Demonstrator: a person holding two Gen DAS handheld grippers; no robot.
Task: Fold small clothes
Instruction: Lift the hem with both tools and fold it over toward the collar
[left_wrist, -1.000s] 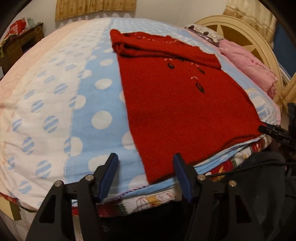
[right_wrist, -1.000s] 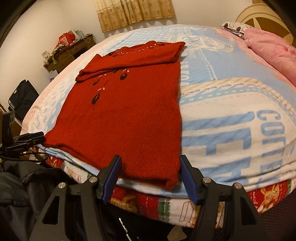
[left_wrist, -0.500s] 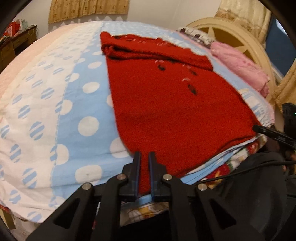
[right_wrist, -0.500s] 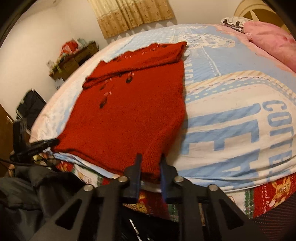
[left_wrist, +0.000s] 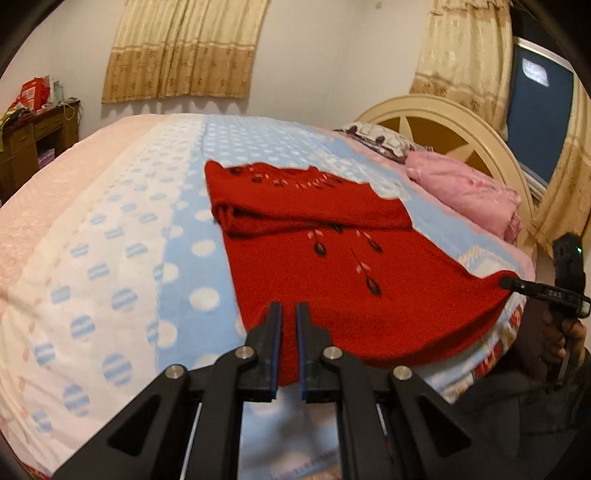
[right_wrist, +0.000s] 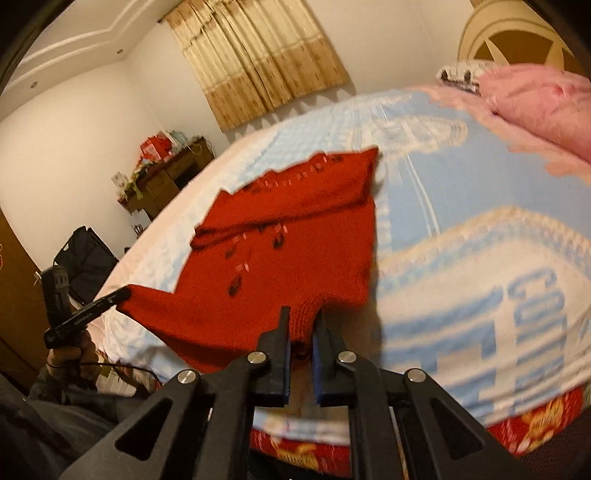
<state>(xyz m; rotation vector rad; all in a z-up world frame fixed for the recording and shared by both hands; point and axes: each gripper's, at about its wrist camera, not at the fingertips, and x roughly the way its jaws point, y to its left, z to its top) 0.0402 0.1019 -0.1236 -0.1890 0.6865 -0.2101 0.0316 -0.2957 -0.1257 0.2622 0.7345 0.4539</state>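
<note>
Left tool (left_wrist: 289, 314): jaws nearly closed, a narrow gap only, clamped on the near hem corner of the red sweater (left_wrist: 332, 266). Hem lifted clear of the bed (left_wrist: 110, 258) at the grip point, fabric passing between the blue-edged fingers (left_wrist: 275, 332).

Right tool (right_wrist: 301, 325): jaws likewise nearly closed, pinching the opposite near hem corner of the red sweater (right_wrist: 280, 266). Knit bunched into a small ridge between the fingers (right_wrist: 282, 332) and raised off the blanket.

Seen from the left wrist view, right tool (left_wrist: 517, 284) at the far right, tips on the hem corner there, fabric stretched in a shallow sag between both grips. Seen from the right wrist view, left tool (right_wrist: 118, 295) at the far left, tips on the other corner.

Sweater position: spread front-up on the blue polka-dot blanket, neckline end away from the tools, upper portion with sleeves folded across the chest. Embroidered leaf motifs visible below the fold. Near hem raised at both corners; rest of garment flat on the bed.

Pink pillow (left_wrist: 469, 192) beside the cream headboard (left_wrist: 454, 125), well apart from the sweater. Right wrist view motion-blurred.
</note>
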